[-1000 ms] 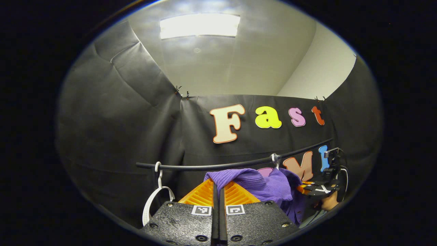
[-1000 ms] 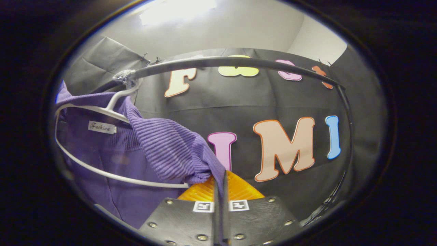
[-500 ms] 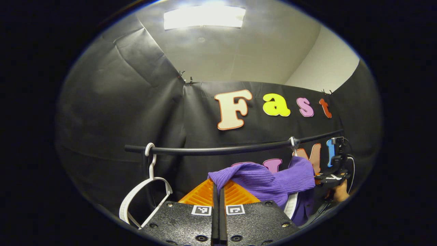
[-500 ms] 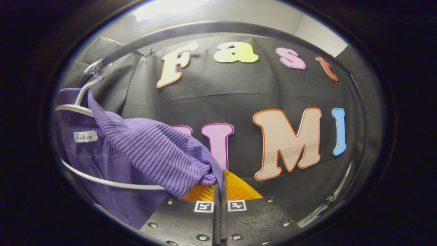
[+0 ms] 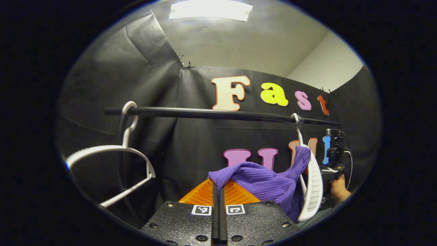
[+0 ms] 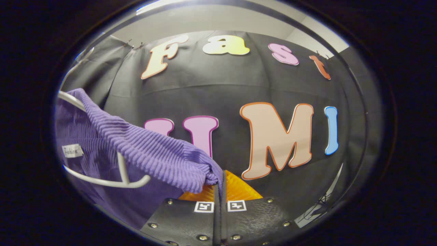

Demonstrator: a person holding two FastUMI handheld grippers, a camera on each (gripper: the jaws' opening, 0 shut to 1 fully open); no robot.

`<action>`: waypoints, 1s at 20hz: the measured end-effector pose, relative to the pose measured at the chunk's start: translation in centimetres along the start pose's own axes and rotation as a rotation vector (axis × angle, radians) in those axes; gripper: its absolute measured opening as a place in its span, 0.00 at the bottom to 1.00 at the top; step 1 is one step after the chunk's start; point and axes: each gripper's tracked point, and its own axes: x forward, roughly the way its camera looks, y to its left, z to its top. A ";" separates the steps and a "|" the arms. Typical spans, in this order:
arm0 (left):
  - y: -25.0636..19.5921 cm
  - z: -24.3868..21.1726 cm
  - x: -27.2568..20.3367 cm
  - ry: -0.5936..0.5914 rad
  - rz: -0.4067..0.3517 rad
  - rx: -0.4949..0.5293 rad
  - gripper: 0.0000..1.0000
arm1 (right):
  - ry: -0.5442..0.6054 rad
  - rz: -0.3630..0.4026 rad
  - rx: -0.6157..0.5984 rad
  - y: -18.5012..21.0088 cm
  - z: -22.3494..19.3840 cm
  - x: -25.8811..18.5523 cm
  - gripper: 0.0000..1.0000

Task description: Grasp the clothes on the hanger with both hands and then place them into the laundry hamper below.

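Left hand-held gripper (image 5: 218, 191): clamping purple garment (image 5: 263, 181). Garment is draping partly over white hanger (image 5: 312, 186) under rail (image 5: 211, 113). Right hand-held gripper (image 6: 220, 191): clamping its other shoulder. Step: stripping. Next, likely: pulling clear, lowering to hamper.

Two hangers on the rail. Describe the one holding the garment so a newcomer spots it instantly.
Find the black rail running across the booth's cloth wall. Near its right end a white hanger hangs from a hook, turned edge-on, with a purple knit top draped on it. The other white hanger, near the rail's left end, is bare.
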 end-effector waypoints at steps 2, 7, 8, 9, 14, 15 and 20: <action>-0.2 -1.7 0.4 0.020 -0.004 -0.039 0.01 | 0.040 0.007 0.007 0.2 -1.9 0.7 0.00; -0.3 -6.2 0.7 0.052 0.007 -0.055 0.01 | 0.056 0.008 0.013 0.1 -5.5 -0.2 0.00; -0.5 -7.2 0.5 0.070 0.003 -0.075 0.01 | 0.073 0.022 0.021 0.5 -6.5 -0.4 0.00; -0.6 -8.4 0.1 0.090 0.004 -0.095 0.01 | 0.091 0.032 0.029 0.9 -7.7 -0.7 0.00; 0.3 -12.3 -2.1 0.130 0.053 -0.062 0.01 | 0.062 0.069 0.021 3.1 -10.1 -5.4 0.01; 0.7 -12.5 -2.7 0.126 0.067 -0.059 0.01 | 0.050 0.067 0.024 3.4 -10.2 -6.8 0.01; -0.7 -13.1 -6.1 0.141 0.062 -0.053 0.01 | 0.025 0.066 0.048 4.8 -9.8 -13.7 0.01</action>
